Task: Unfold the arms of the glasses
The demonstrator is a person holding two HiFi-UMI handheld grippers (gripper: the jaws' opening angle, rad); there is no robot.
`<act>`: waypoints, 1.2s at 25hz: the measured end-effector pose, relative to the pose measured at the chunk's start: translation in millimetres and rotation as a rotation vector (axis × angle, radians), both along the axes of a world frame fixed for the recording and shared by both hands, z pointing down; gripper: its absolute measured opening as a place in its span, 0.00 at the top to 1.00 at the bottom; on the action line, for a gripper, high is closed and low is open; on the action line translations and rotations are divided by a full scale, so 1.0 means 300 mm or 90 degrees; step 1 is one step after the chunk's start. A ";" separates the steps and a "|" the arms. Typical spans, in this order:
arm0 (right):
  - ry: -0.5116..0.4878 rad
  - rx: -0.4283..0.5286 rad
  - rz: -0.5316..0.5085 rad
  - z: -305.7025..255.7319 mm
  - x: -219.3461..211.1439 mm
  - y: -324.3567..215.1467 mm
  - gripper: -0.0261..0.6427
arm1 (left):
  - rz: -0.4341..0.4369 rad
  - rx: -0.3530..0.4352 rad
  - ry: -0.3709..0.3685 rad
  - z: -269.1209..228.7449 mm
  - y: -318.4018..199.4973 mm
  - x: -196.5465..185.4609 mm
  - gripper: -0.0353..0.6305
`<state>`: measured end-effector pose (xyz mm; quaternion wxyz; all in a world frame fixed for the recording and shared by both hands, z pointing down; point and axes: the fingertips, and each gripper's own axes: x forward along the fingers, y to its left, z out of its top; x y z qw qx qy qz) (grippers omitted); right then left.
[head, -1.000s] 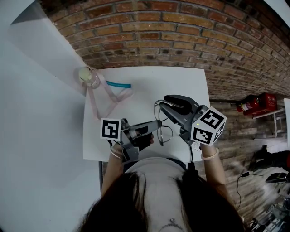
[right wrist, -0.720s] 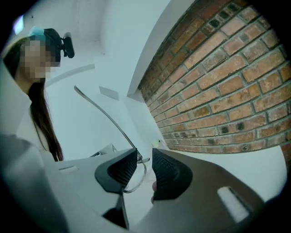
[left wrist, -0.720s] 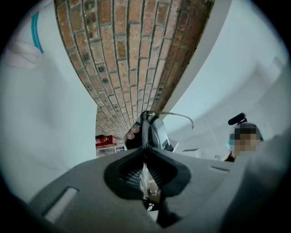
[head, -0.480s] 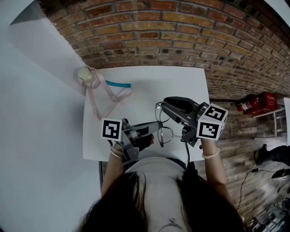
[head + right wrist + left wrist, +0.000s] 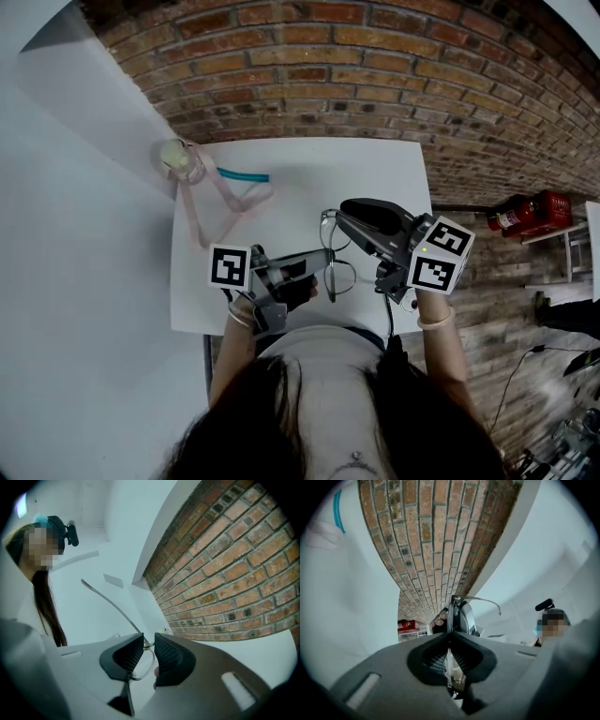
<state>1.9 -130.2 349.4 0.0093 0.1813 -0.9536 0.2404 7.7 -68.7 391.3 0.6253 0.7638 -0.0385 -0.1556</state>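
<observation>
Over the table (image 5: 309,178), left gripper (image 5: 321,260) clamps the glasses (image 5: 343,277); right gripper (image 5: 337,217) (jaws just closing) seemingly brackets the arm (image 5: 112,605) unpressed: grip, then swing it out.

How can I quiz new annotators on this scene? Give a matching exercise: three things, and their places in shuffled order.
1 thin wire-framed glasses with clear lenses
2 short teal stick
3 red fire extinguisher

A off the white table, to its right
B clamped in the left gripper
C lying on the table's far part

Pairs: 1-B, 2-C, 3-A.
</observation>
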 end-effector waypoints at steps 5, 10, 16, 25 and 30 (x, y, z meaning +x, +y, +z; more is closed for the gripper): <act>-0.007 0.019 0.005 -0.031 0.002 0.004 0.87 | -0.006 -0.005 -0.004 0.006 -0.005 -0.006 0.91; -0.015 0.041 0.008 -0.064 0.002 0.013 0.88 | -0.017 -0.007 -0.005 0.009 -0.014 -0.019 0.91; -0.022 0.062 0.013 -0.101 0.005 0.020 0.89 | -0.031 -0.006 -0.012 0.015 -0.030 -0.029 0.91; -0.037 0.083 0.017 -0.142 0.007 0.032 0.90 | -0.069 -0.019 -0.019 0.032 -0.066 -0.065 0.91; -0.044 0.093 0.015 -0.161 0.006 0.042 0.90 | -0.089 -0.026 -0.019 0.036 -0.080 -0.084 0.91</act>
